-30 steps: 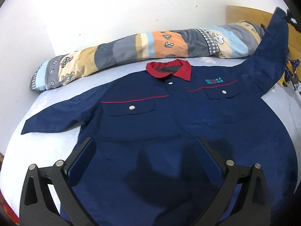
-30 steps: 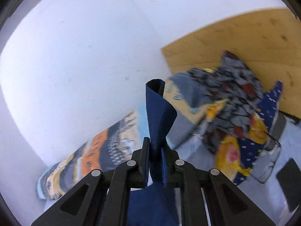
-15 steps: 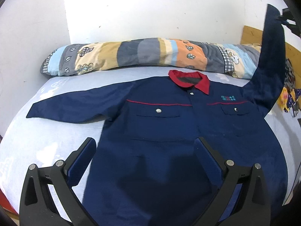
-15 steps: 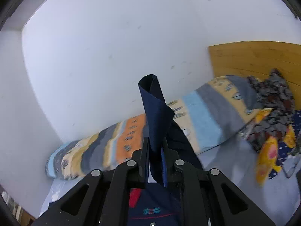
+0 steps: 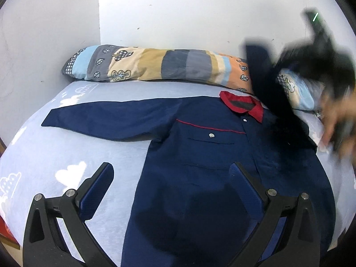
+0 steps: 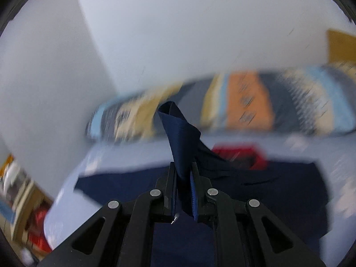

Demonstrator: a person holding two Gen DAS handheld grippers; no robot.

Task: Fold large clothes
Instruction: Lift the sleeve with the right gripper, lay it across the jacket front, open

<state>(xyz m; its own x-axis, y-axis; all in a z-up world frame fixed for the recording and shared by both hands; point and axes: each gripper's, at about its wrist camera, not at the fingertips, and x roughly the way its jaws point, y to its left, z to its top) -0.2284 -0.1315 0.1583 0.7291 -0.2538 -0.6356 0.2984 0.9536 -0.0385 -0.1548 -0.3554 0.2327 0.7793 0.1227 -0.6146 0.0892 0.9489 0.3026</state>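
The right gripper point(image 6: 184, 173), clenched on the sleeve point(image 6: 180, 138), has swung it over the shirt point(image 5: 200, 155); the left gripper point(image 5: 171, 191) stays released, so folding has started

A home bedroom: a bed with a pale blue cloud-print sheet point(image 5: 66, 146) fills a corner of plain white walls point(image 5: 178, 11), a long patchwork bolster pillow point(image 5: 155, 65) along the sheet's far edge.

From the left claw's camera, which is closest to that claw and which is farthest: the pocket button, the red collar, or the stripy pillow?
Going out from the left claw:
1. Pocket button, on the jacket's chest, just ahead.
2. Red collar, farther up, toward the right.
3. Stripy pillow, farthest, against the wall.
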